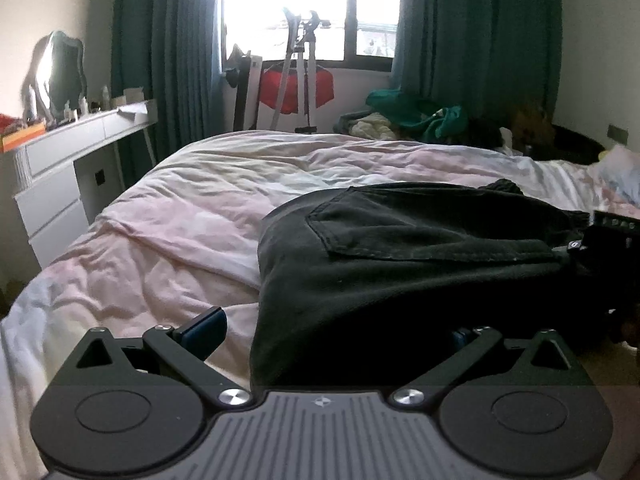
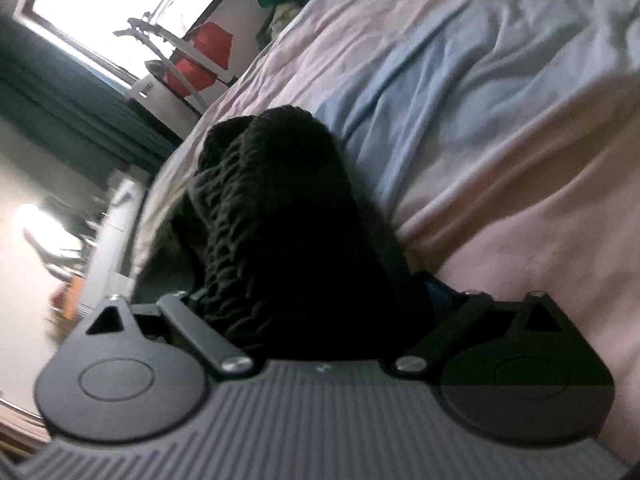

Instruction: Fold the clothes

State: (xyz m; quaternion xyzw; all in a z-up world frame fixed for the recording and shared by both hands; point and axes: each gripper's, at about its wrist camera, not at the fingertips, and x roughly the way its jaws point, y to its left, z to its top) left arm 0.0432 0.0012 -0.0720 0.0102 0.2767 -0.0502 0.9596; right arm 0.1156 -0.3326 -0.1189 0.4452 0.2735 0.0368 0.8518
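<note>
— What's on the left?

— A white dresser (image 1: pixel 56 184), then the pink duvet (image 1: pixel 168 232). The left gripper (image 1: pixel 332 334) has its jaws spread wide, the black trousers (image 1: pixel 400 264) lying between them on the bed.

— Actually pinched?

— Cannot tell; the fabric hides one finger.

— And the right gripper (image 2: pixel 320 300)?

— Black cloth bunches between its fingers. Whether it clamps, I cannot tell.

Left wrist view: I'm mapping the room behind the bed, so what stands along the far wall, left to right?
Mirror → white dresser → tripod in front of the red item → green clothes heap.
</note>
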